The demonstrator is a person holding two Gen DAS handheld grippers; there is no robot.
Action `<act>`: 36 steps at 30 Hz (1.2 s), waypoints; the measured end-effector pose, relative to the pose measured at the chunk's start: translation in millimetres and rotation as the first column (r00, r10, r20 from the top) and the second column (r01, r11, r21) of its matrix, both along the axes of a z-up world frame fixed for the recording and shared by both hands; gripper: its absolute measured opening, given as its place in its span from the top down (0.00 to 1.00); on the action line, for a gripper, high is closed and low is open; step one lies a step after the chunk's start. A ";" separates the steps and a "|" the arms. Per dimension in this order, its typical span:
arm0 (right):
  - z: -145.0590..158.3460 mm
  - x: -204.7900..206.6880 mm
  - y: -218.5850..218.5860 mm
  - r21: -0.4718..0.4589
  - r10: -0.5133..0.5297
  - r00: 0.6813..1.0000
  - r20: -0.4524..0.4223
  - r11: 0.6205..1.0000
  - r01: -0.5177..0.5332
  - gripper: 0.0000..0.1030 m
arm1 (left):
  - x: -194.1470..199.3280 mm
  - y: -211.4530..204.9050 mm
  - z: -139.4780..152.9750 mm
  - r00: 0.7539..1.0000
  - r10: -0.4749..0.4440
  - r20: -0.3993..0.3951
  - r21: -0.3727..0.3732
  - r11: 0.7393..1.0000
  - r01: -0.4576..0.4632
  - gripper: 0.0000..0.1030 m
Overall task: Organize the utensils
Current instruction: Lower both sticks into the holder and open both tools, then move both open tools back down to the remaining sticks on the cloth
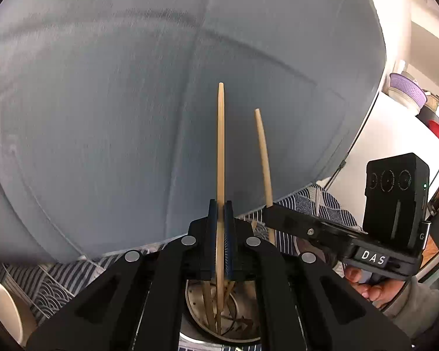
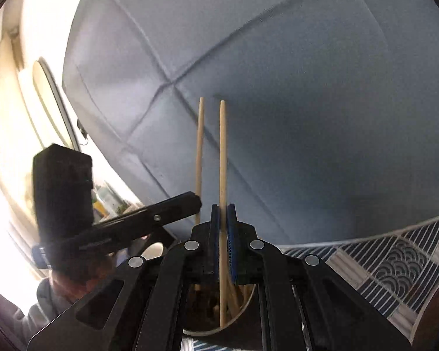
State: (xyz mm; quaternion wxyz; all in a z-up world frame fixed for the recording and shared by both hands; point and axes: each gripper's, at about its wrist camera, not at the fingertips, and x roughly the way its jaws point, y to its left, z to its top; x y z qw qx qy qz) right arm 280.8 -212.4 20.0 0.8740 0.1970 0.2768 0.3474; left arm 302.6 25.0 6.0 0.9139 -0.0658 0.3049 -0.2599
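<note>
My left gripper (image 1: 220,204) is shut on a wooden chopstick (image 1: 220,146) that stands upright, its lower end in a round metal utensil holder (image 1: 196,298) below the fingers. My right gripper (image 2: 223,209) is shut on another wooden chopstick (image 2: 223,152), also upright over the holder (image 2: 243,307). Each view shows the other gripper close beside: the right one (image 1: 270,209) with its chopstick (image 1: 263,152), the left one (image 2: 197,201) with its chopstick (image 2: 200,146). Several more chopsticks lie inside the holder.
A large grey-blue cushion (image 1: 131,102) fills the background close behind. A blue and white patterned cloth (image 2: 395,263) covers the surface. A cream bowl (image 1: 3,307) sits at the left. A purple basket (image 1: 406,90) and jars stand on a far shelf.
</note>
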 end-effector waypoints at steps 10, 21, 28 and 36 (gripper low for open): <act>3.9 -5.5 -10.6 -0.006 -0.038 0.999 -0.024 0.999 0.037 0.91 | -12.0 12.7 0.8 0.999 0.005 -0.049 -0.025 1.000 -0.006 0.94; 24.1 -40.5 -21.8 -0.053 -0.059 0.998 -0.026 0.997 0.058 0.91 | -64.0 19.6 10.7 0.995 0.050 -0.081 0.040 0.998 -0.047 0.64; 24.0 -64.6 -25.0 -0.080 -0.060 0.996 -0.061 0.995 0.055 0.72 | -90.3 21.6 2.6 0.990 0.072 -0.124 0.099 0.993 -0.060 0.44; -10.8 -86.5 -26.0 -0.221 -0.088 0.983 -0.159 0.974 0.052 0.72 | -105.9 -0.6 -38.5 0.971 0.069 -0.227 0.182 0.983 -0.028 0.36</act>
